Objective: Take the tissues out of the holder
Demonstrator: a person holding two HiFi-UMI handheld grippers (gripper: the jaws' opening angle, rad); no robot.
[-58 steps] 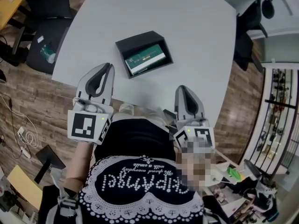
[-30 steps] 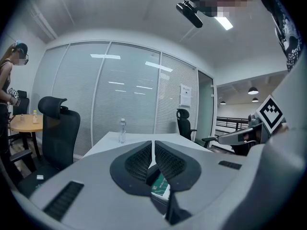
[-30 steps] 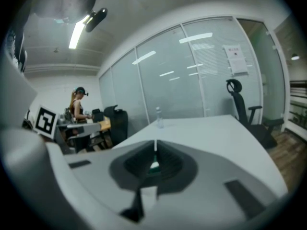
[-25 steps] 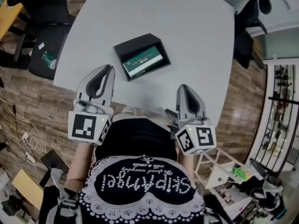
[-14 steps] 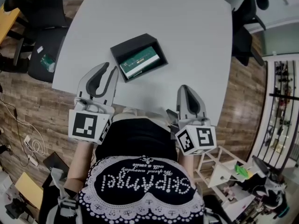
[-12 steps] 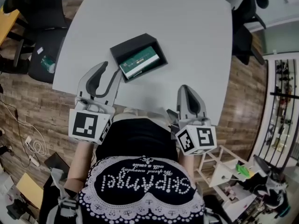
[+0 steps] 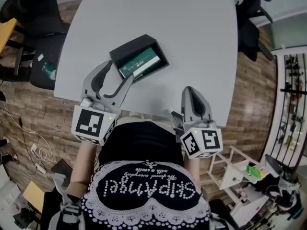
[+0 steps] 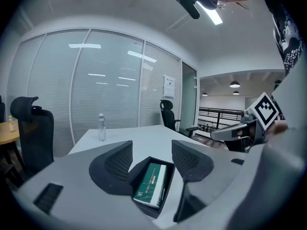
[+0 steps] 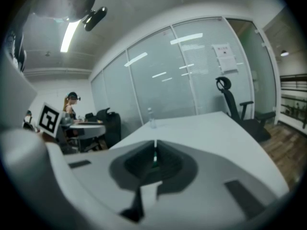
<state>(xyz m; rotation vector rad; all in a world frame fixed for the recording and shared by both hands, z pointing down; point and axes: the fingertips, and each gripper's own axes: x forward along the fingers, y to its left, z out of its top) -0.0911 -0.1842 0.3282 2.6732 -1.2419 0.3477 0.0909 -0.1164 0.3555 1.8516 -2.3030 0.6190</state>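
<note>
Black holder (image 7: 125,49) sits open-topped on the pale grey table (image 7: 187,28), w/ 1 green tissue pack (image 7: 139,65) lying flat inside it, not yet taken out. Left tool (image 7: 119,72) is up at the holder's near-left corner; its jaws have just been opening and stand well apart, nothing pressed btwn the pads. In the left gripper view the holder and pack show through the gap, just ahead of the tips; whether a tip touches the holder wall can't be told. Right tool (image 7: 192,91) is held over the table's near edge, close to the person and well apart from the holder, jaws closed together w/ only a thin slit btwn them, nothing gripped. 1 clear bottle (image 8: 101,127) stands upright at the table's far end.
</note>
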